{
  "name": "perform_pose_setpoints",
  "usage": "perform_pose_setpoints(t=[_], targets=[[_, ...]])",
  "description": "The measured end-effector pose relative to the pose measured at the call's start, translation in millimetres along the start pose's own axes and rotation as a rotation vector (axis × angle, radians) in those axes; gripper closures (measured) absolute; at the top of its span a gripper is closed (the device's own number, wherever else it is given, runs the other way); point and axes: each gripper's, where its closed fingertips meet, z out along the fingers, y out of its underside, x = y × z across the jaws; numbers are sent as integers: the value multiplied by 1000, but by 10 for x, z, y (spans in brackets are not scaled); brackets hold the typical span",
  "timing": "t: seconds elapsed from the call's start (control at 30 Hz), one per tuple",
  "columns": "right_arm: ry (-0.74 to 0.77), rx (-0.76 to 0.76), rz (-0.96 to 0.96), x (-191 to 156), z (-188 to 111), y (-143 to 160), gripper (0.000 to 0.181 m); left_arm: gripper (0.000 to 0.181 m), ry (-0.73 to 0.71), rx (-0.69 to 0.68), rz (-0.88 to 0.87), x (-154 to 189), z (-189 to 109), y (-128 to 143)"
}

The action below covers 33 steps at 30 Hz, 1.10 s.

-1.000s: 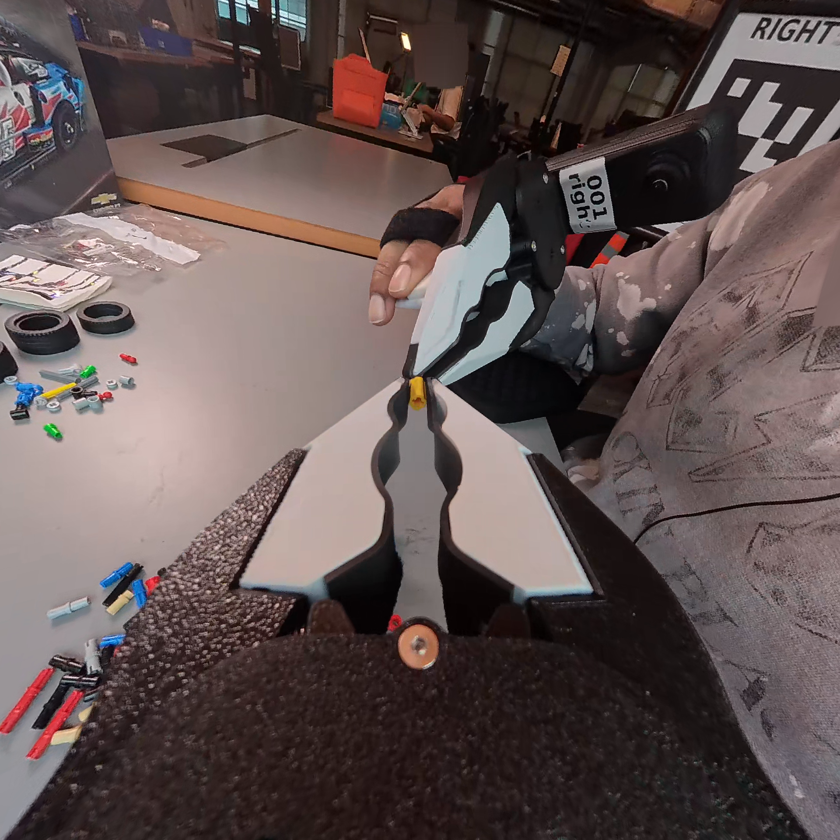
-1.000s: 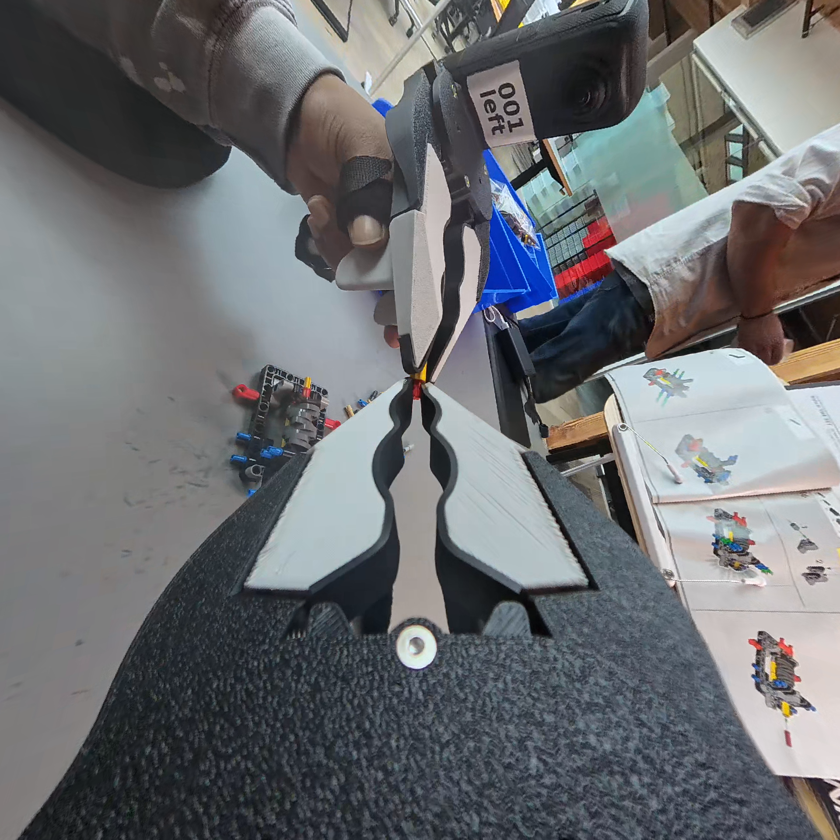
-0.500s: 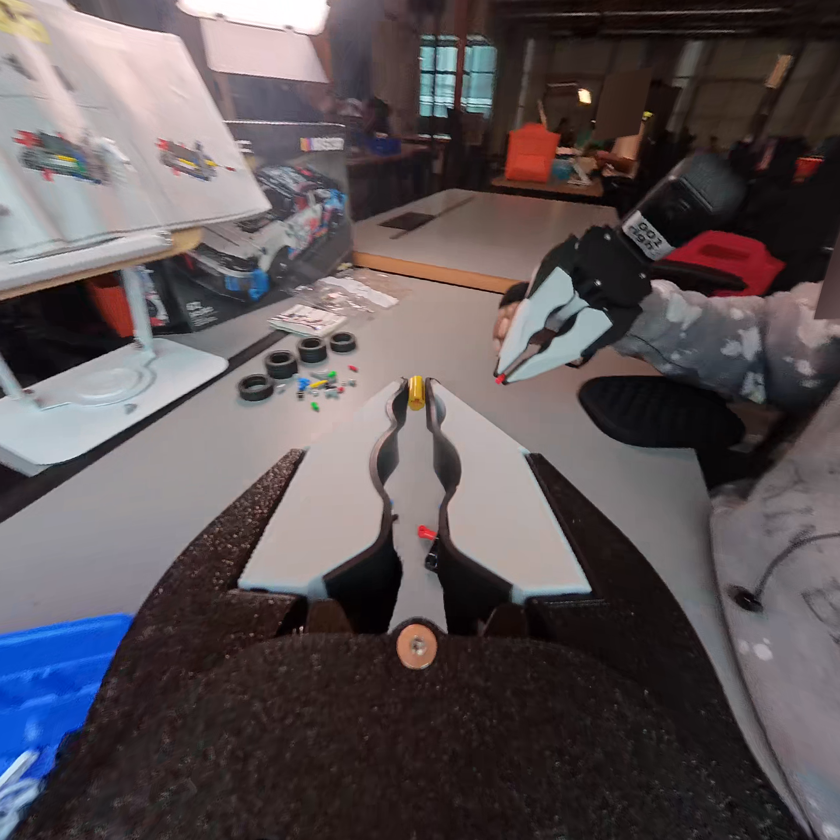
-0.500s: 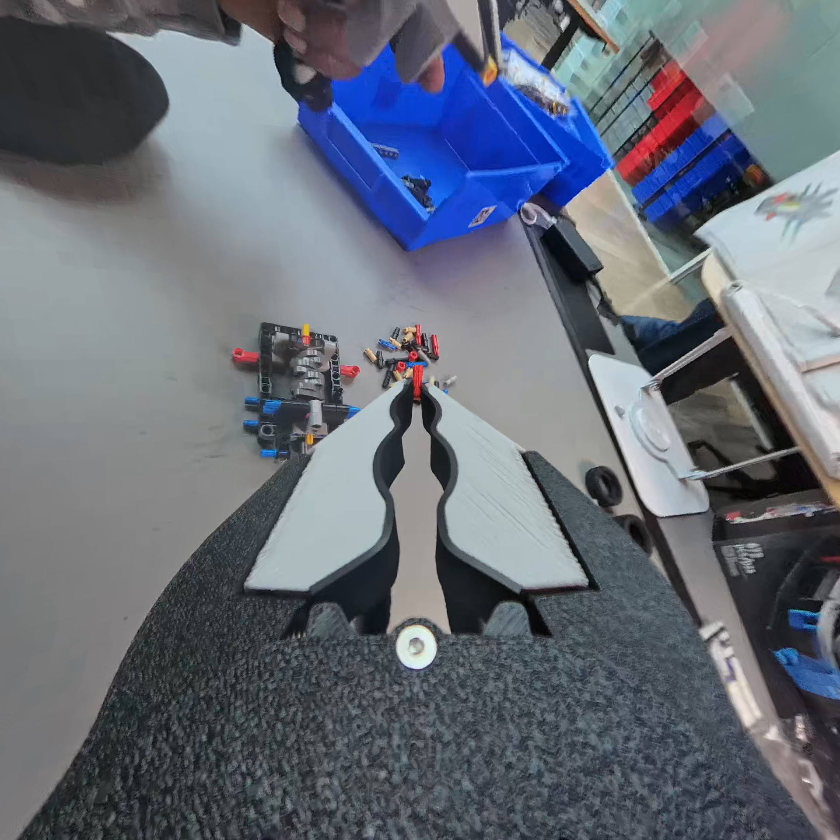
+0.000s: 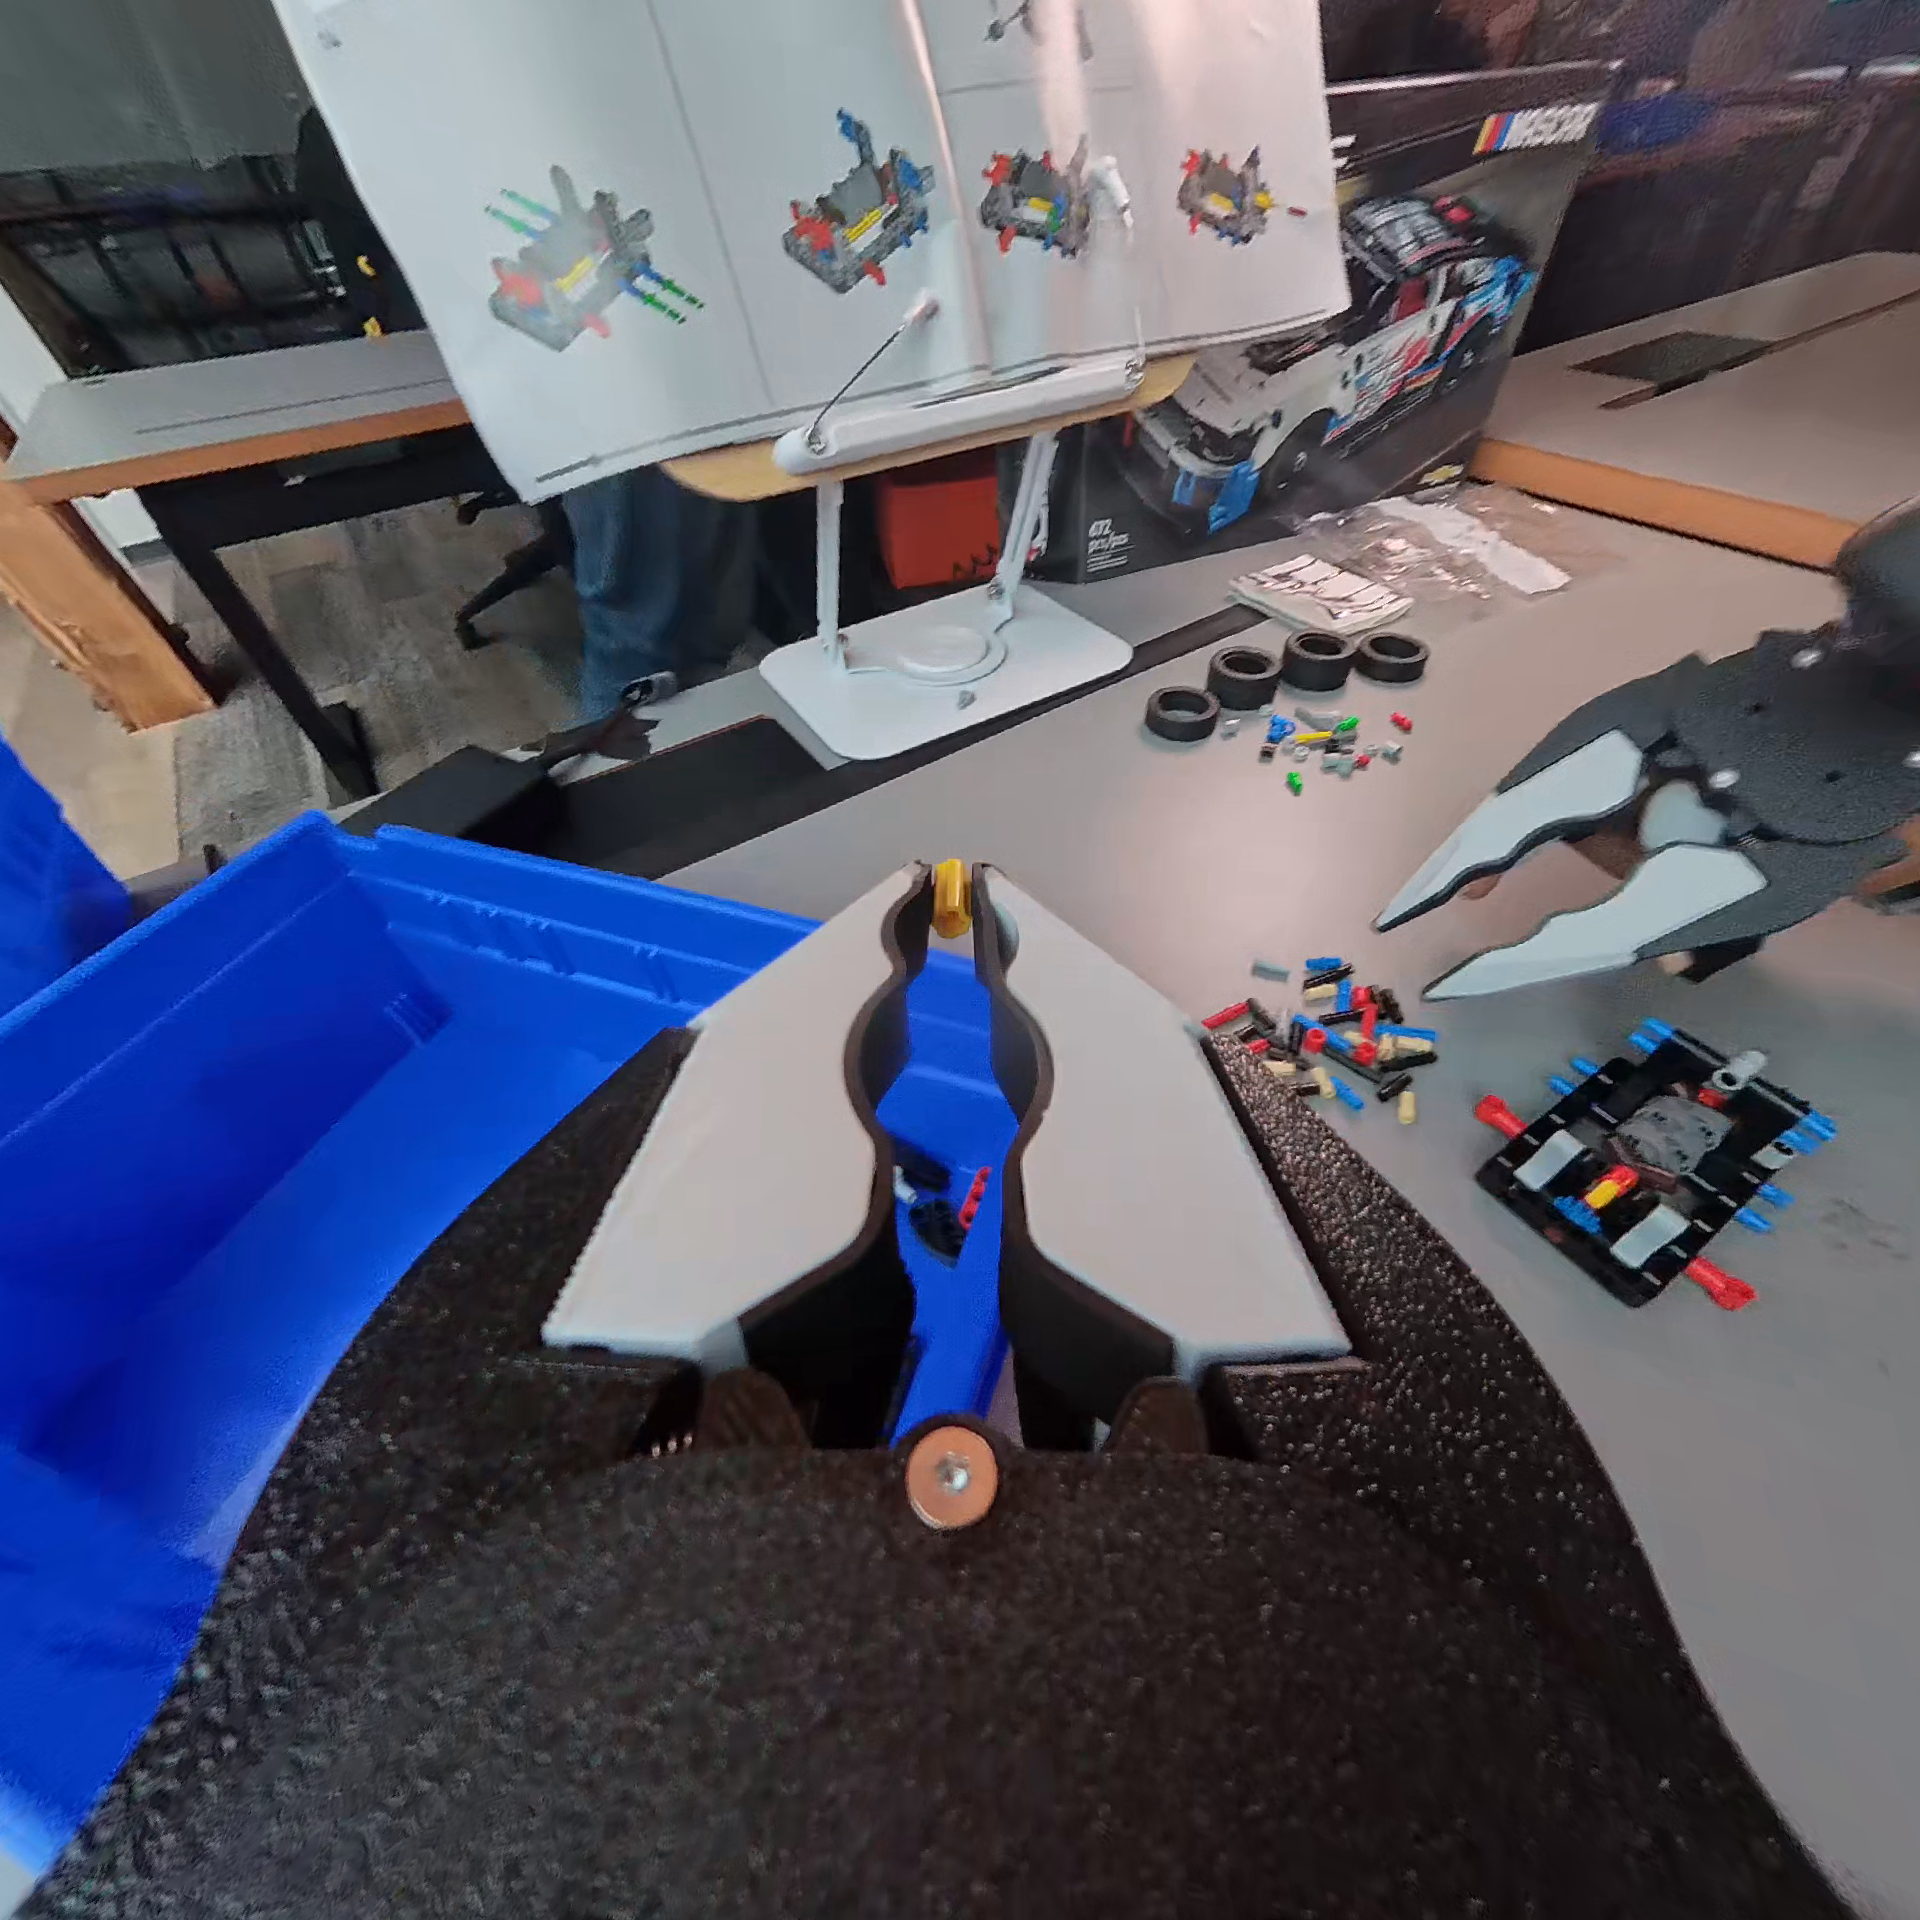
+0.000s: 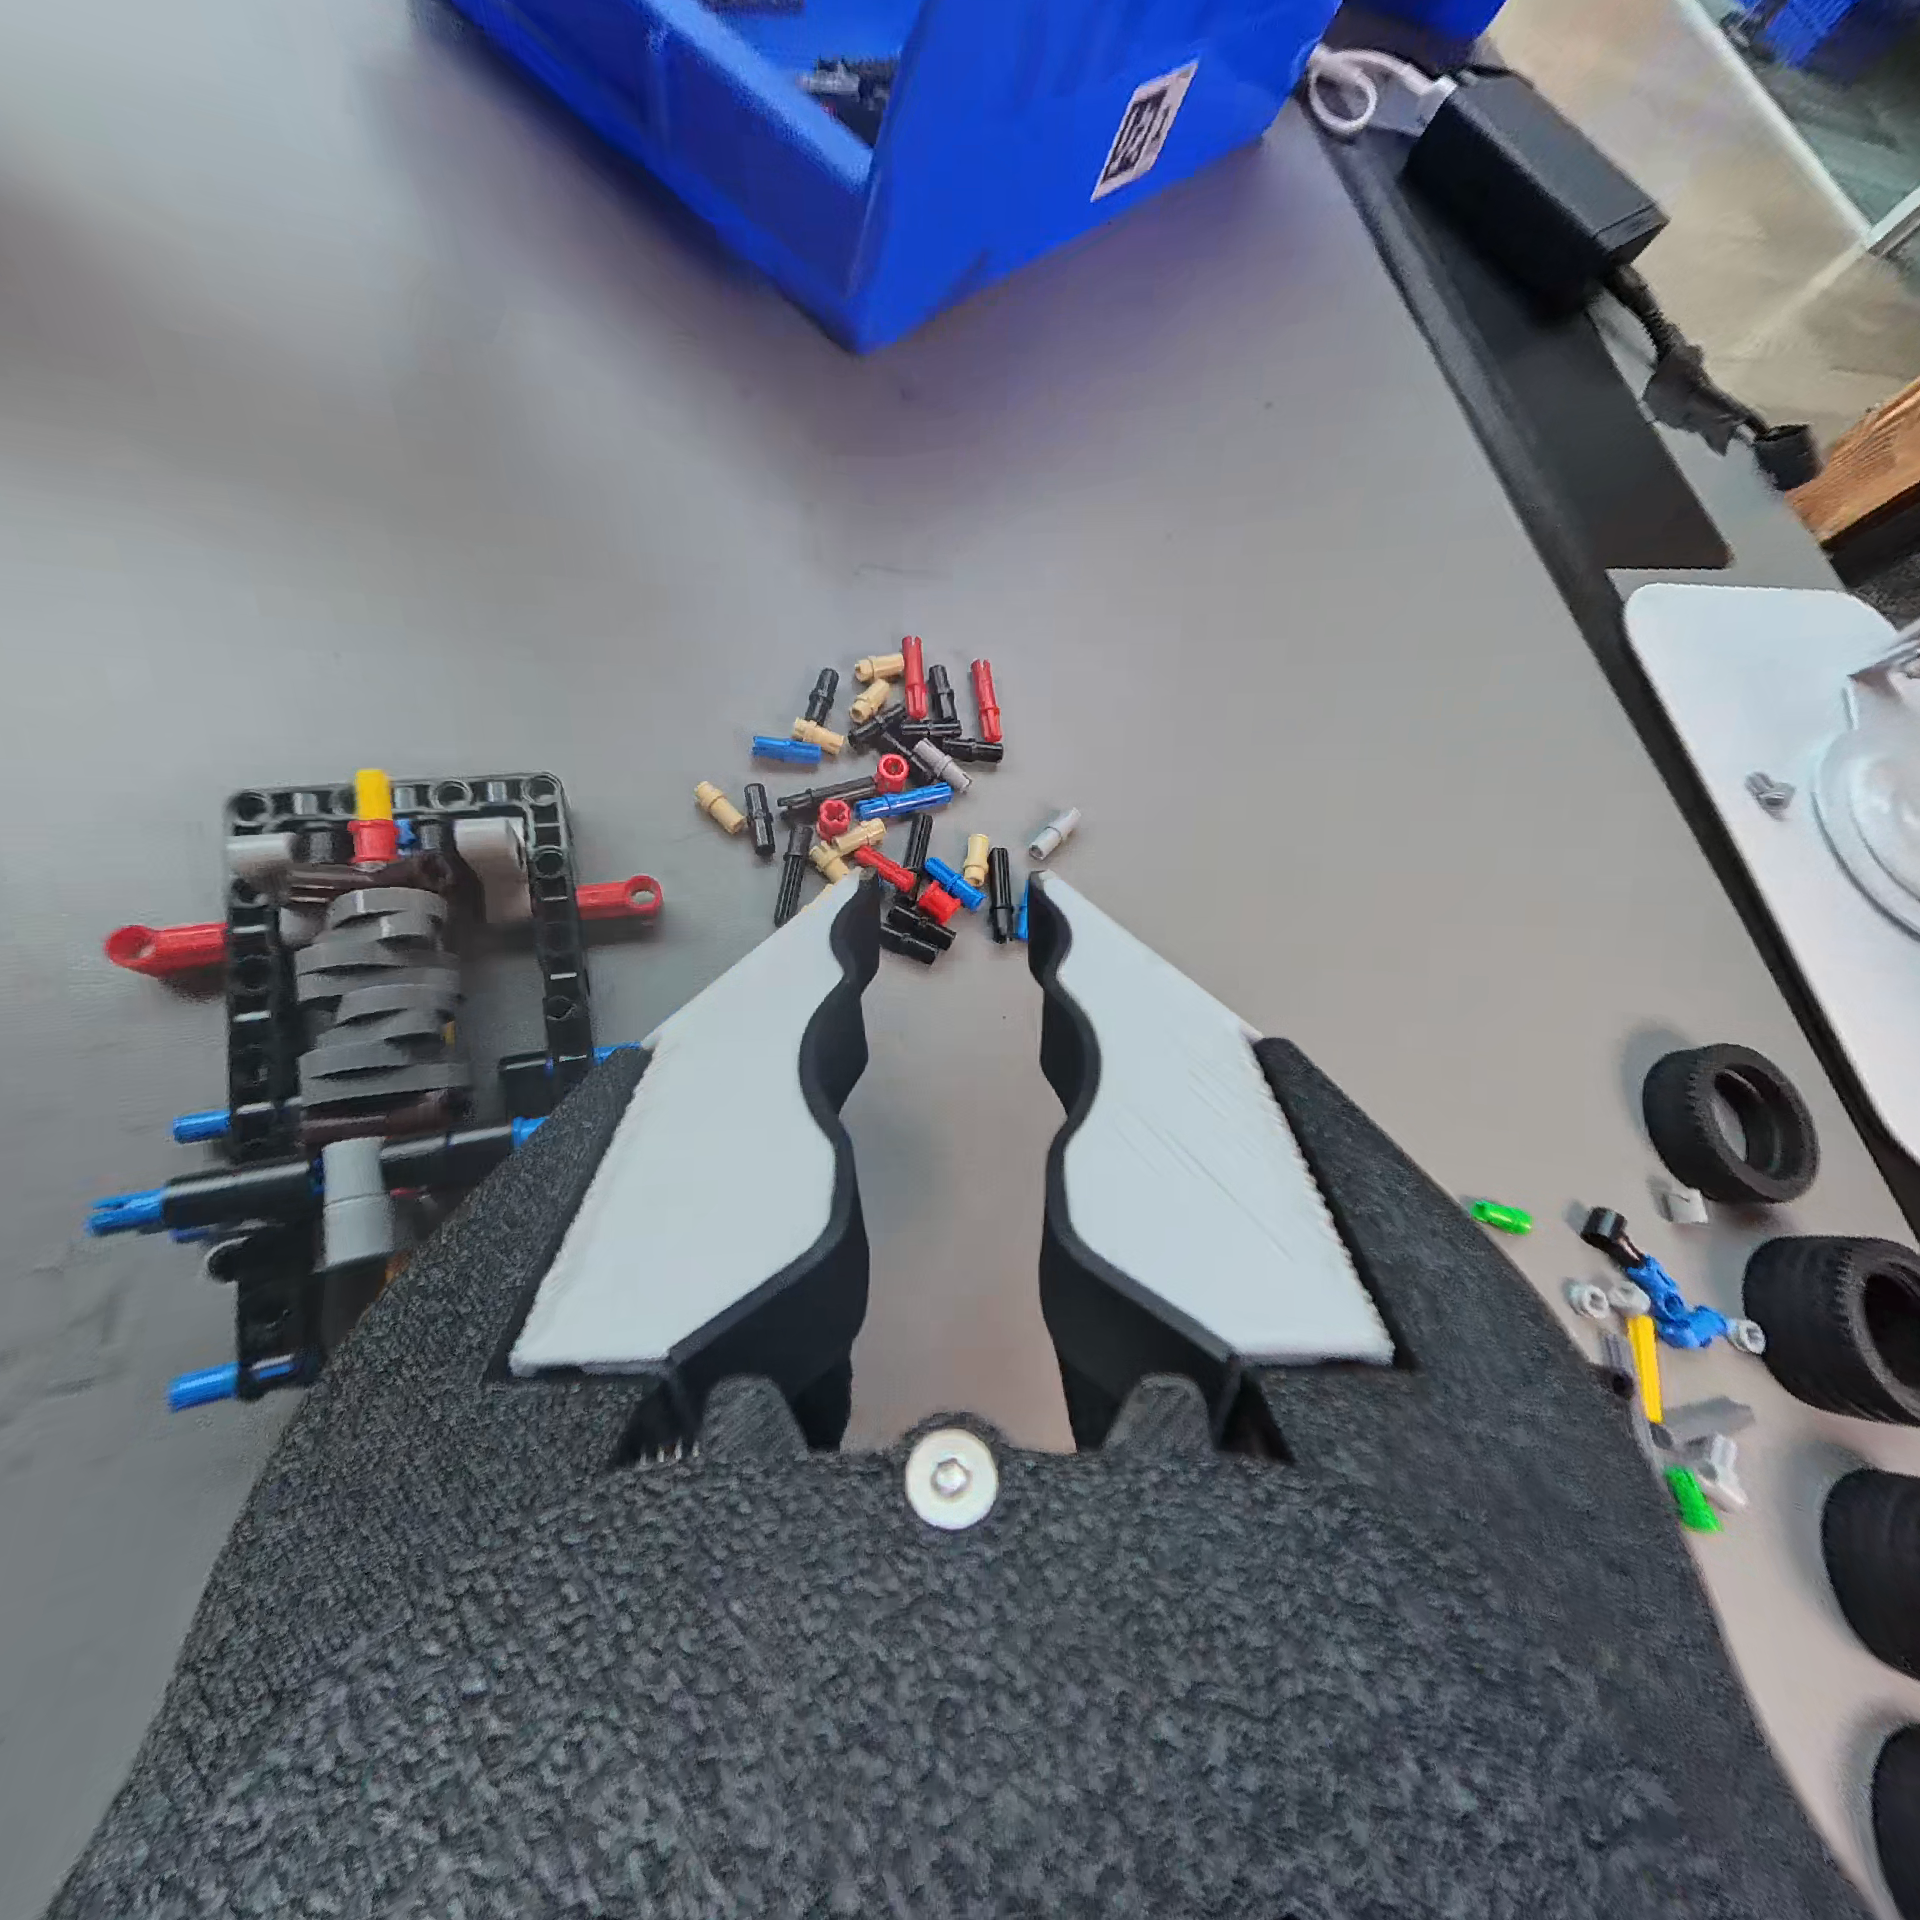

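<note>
Hidden or cut off: my own gripper bodies fill the lower part of both views. In the left wrist view the blue bin [image 5: 260,1091] runs off the left edge, and only a few small black and red pieces in it show through the gap between my fingers. In the right wrist view the built frame [image 6: 395,997] is partly covered by my gripper body, and the tyres [image 6: 1730,1122] are cut by the right edge.

Left gripper: my left gripper [image 5: 951,902] is closed down to a narrow gap, pinching a small yellow piece [image 5: 948,900] at the very fingertips.

Where the yellow piece sits: held in the air over the bin's far rim, well apart from the loose pins [image 5: 1335,1039] lying to its right on the grey table [image 5: 1558,1455].

How it looks: short, stubby, mustard yellow, standing upright between the tips; its finer shape I cannot make out.

Right gripper: my right gripper [image 6: 951,904] is spread wide and holds nothing. Its tips reach the near edge of the pin pile [image 6: 894,810], with some pins between them; whether they touch the table I cannot tell.

Beside it: the black frame with grey parts and red and blue pegs lies just left of the pile.

Farther off: an open instruction book [image 5: 831,208] on a white stand [image 5: 945,665], four tyres and more small parts near it, and a printed box [image 5: 1351,343] behind.
</note>
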Motion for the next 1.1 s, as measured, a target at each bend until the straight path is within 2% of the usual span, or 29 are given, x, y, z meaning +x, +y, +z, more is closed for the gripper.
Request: perform_pose_setpoints(t=[0.1,0.23,0.5,0.57,0.63,0.77,0.87,0.97,1.07,1.1], targets=[[6,88,68,27,-317,-85,152,174,-14,-130,4,-190,16,221],[31,135,116,-32,-704,4,153,174,-93,-315,62,-385,95,480],[136,177,206,-81,-1214,303,153,174,-180,-456,114,-484,243,647],[150,186,221,-65,-1269,346,153,163,-228,-507,116,-564,235,740],[145,196,234,-64,-1294,362,153,132,-245,-529,119,-578,232,788],[53,206,221,-221,-1262,315,154,122,-7,-497,98,-101,229,793],[-67,183,190,-467,-1178,294,153,115,216,-565,46,310,137,981],[-92,146,144,-565,-1081,330,153,122,196,-694,164,300,120,1326],[-99,134,149,-577,-1036,353,154,155,178,-723,260,283,228,1480],[-95,134,153,-567,-1030,357,155,158,182,-712,273,287,278,1474]])
